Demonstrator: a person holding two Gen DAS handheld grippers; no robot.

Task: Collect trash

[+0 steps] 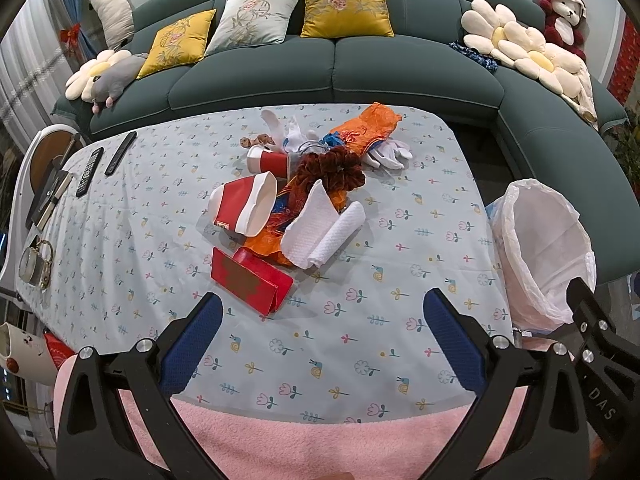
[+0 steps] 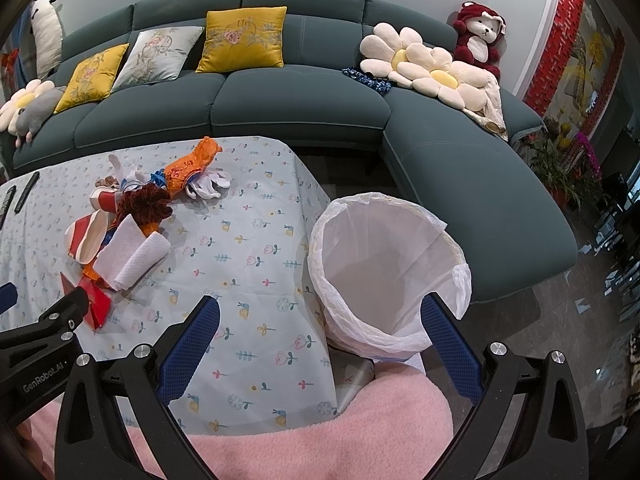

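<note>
Both grippers are empty, jaws spread wide — the left gripper (image 1: 322,344) hangs over the near edge of the table (image 1: 400,280), the right gripper (image 2: 320,350) towards the lined bin (image 2: 440,236) beside it. Nothing shows in the bin so far. All the trash still sits mid-table: red folded card (image 1: 250,282) nearest, white tissue (image 1: 320,232), two red paper cups (image 1: 244,210), orange wrapper (image 1: 360,132) — so the collecting looks barely begun
</note>
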